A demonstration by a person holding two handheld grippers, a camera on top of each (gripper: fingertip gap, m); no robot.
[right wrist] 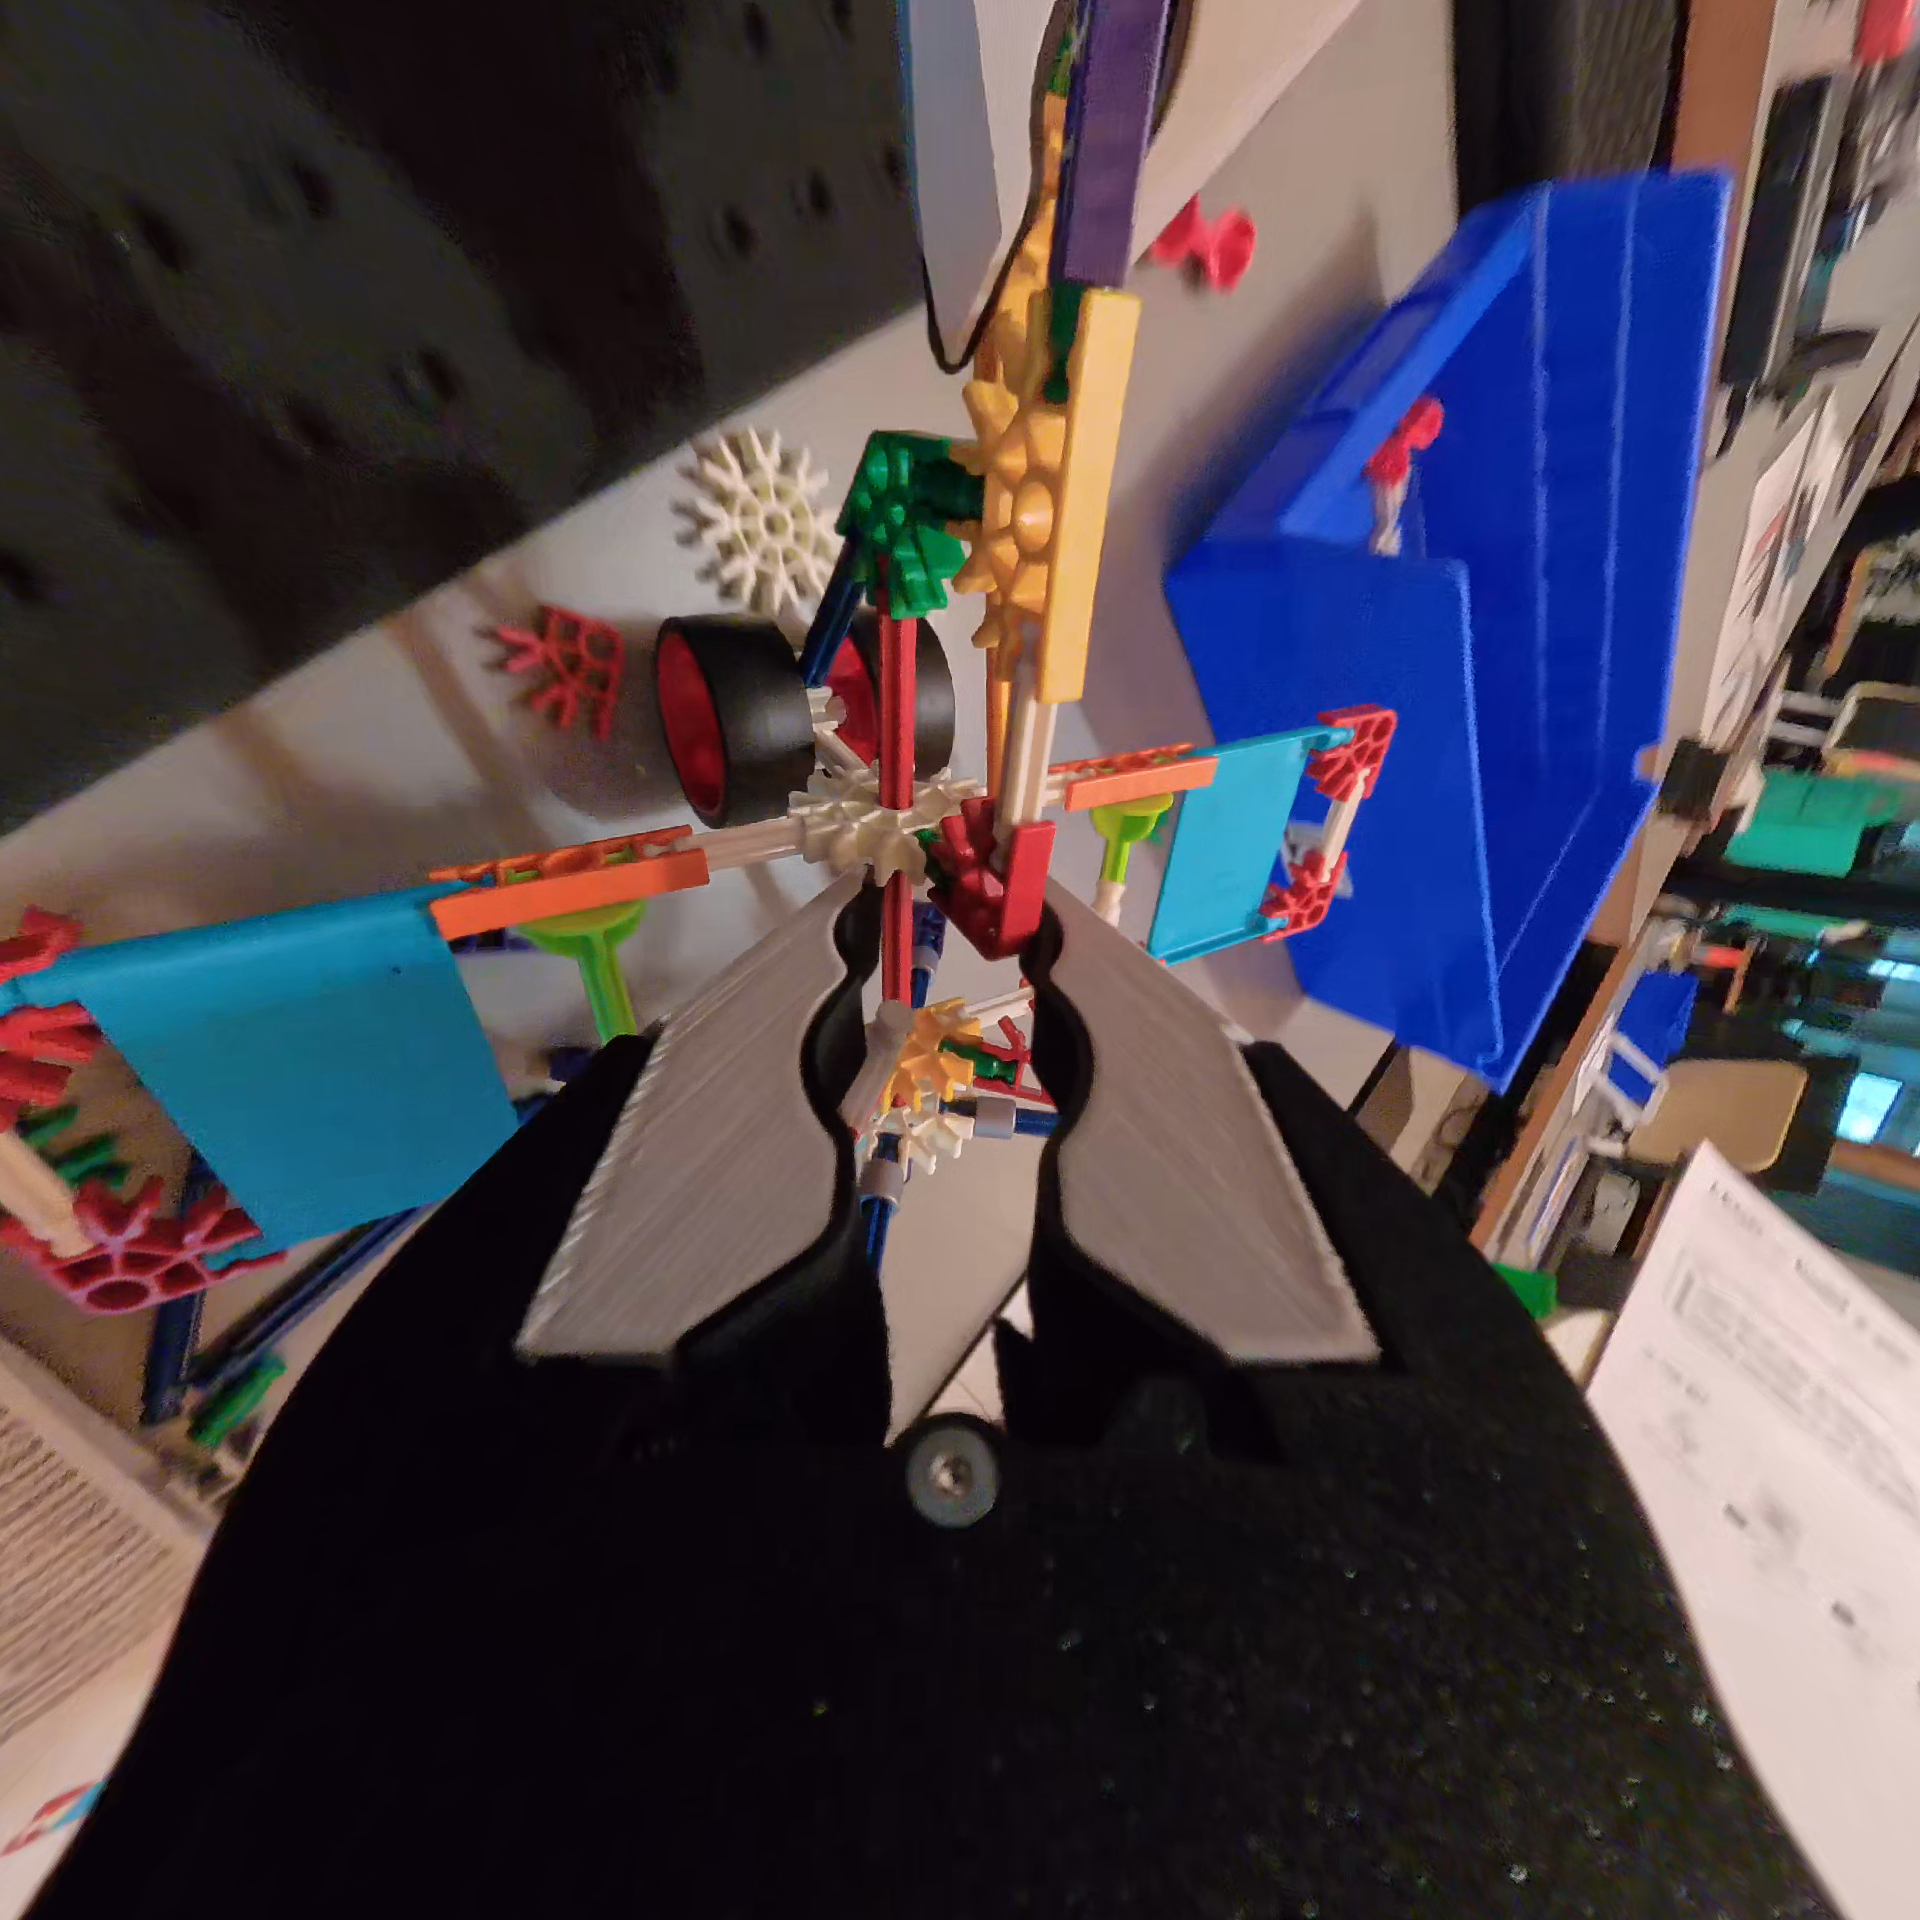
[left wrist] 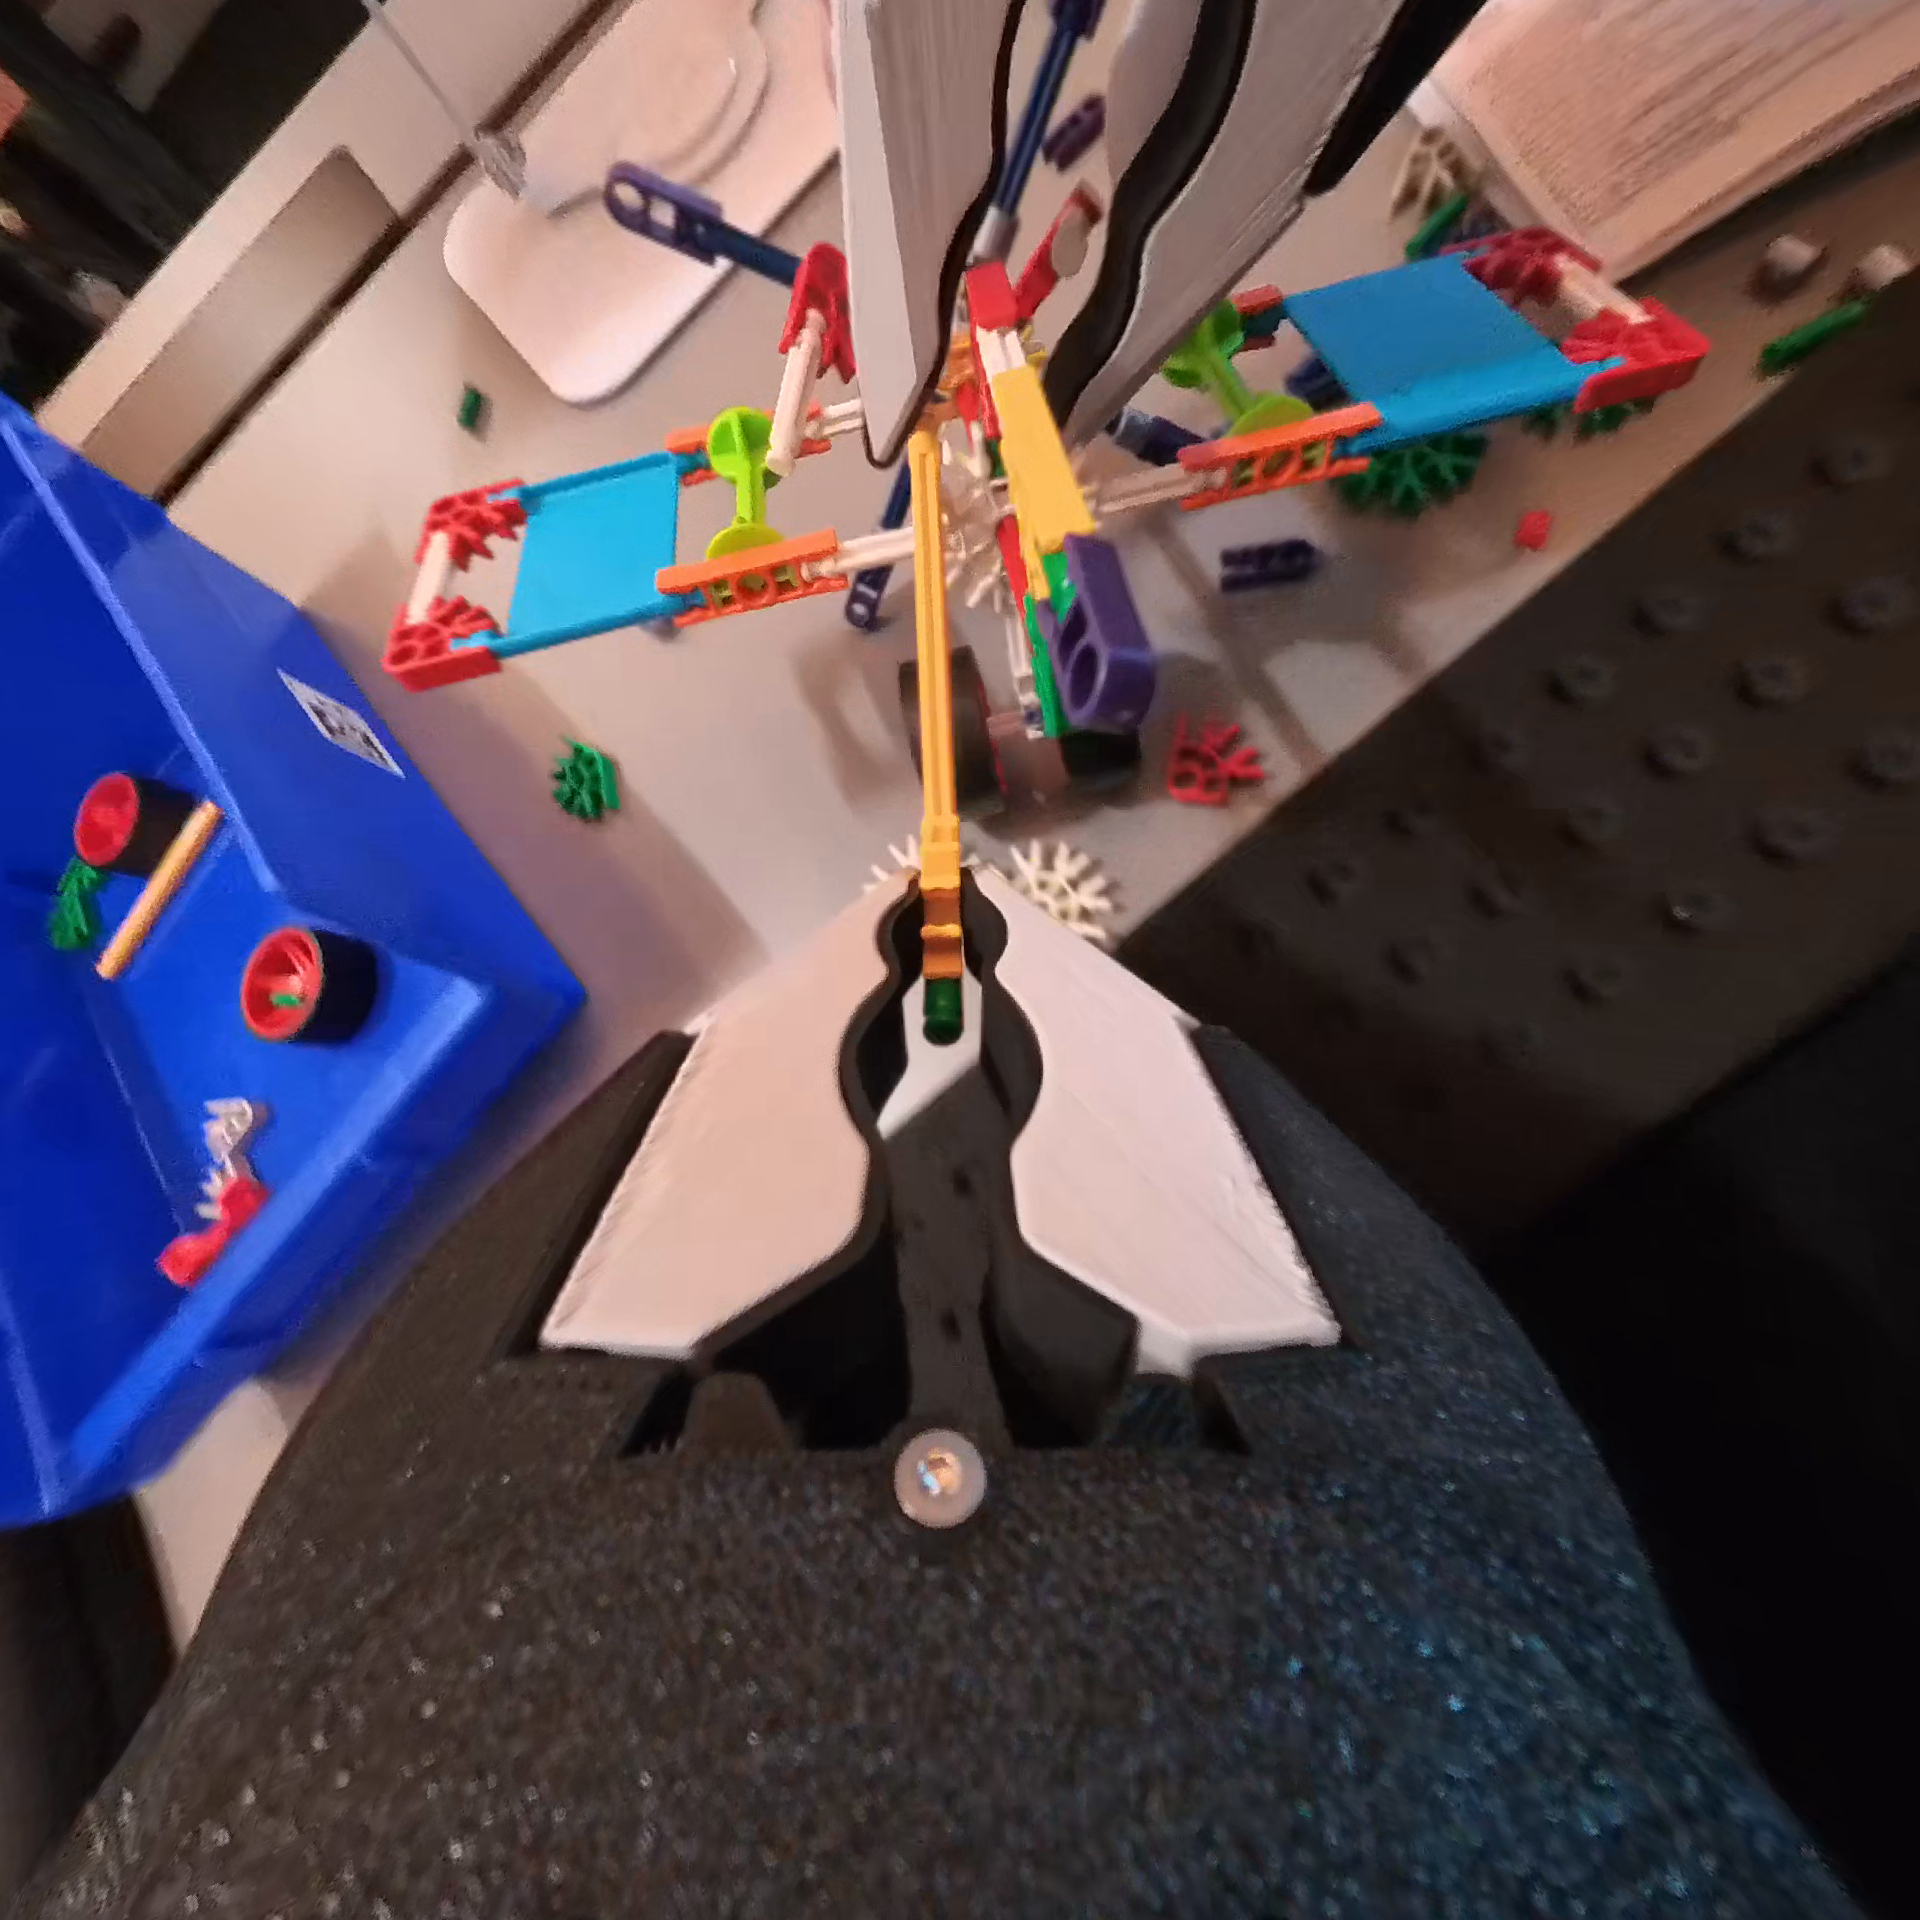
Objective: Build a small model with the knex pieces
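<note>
Left gripper is clamping the yellow rod; right gripper, jaws apart around the model, is steadying it

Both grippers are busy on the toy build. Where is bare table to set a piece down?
Barest patch: the white table between the blue bin, the green snowflake connector and the black wheel. Crowded: right of the model, where the red connector, purple pieces and green parts lie, bordered by the black pegboard mat.

One blue bin, two cyan panels, two loose white snowflake connectors.
</note>
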